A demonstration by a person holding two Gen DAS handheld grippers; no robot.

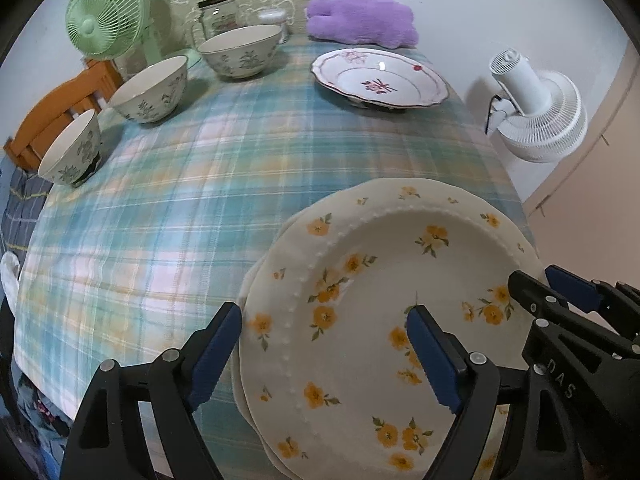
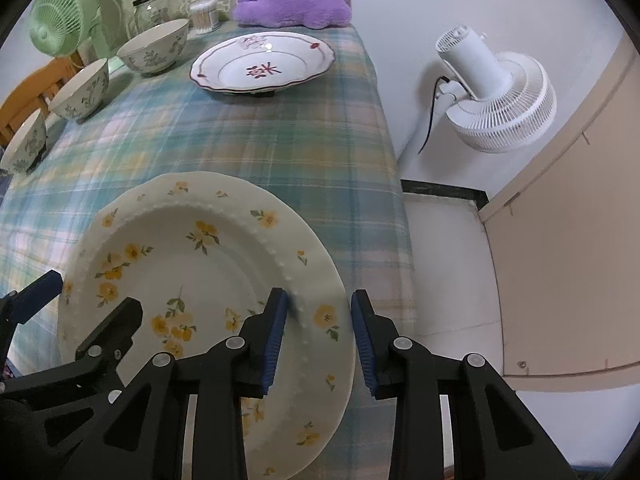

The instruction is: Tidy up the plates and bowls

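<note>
A cream plate with yellow flowers [image 1: 372, 288] [image 2: 192, 264] lies on top of another cream plate at the near right of the checked table. My left gripper [image 1: 324, 324] is open, its fingers straddling the plate's left rim. My right gripper [image 2: 320, 312] is open, its fingers straddling the plate's right rim. A white plate with red flowers [image 1: 380, 76] [image 2: 260, 64] sits at the far right. Three floral bowls stand along the left: far [image 1: 240, 52] [image 2: 154, 46], middle [image 1: 150, 90] [image 2: 80, 90], near [image 1: 72, 154] [image 2: 24, 142].
A green fan [image 1: 106, 20], a glass jar [image 1: 218, 14] and a purple plush [image 1: 362, 20] stand at the table's back. A white fan [image 2: 496, 100] stands off the table's right edge [image 2: 396, 184]. An orange chair [image 1: 52, 116] is at the left.
</note>
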